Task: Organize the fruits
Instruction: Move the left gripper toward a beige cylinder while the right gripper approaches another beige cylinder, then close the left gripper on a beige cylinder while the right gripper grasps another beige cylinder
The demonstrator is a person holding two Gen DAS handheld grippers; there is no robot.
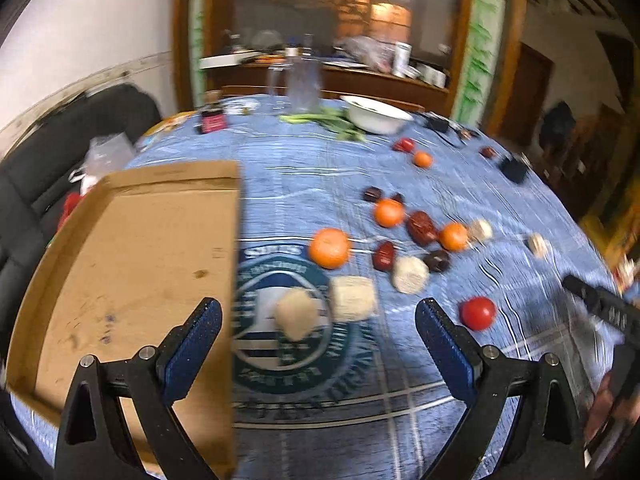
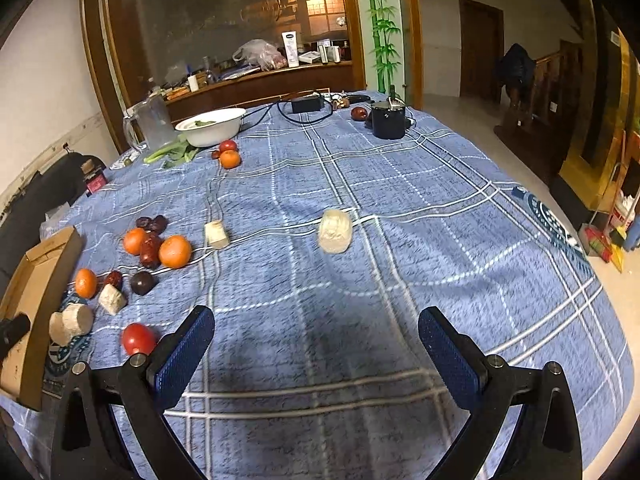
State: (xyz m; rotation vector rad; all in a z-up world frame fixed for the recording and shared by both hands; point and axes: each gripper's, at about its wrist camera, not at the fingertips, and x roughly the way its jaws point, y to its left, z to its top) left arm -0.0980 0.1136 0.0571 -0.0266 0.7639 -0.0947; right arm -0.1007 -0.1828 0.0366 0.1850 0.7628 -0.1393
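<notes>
Fruits lie scattered on a blue checked tablecloth. In the left wrist view I see oranges, dark red dates, pale cream chunks and a red tomato. A shallow cardboard box lies at the left. My left gripper is open above the cloth, just before a pale chunk. My right gripper is open and empty over bare cloth; a pale chunk lies ahead, and the tomato lies by its left finger. The box is at far left.
A white bowl, green leaves, a clear jug, a black pot and a black adapter with cable stand at the table's far end. A tomato and orange lie near the bowl. A black sofa is at left.
</notes>
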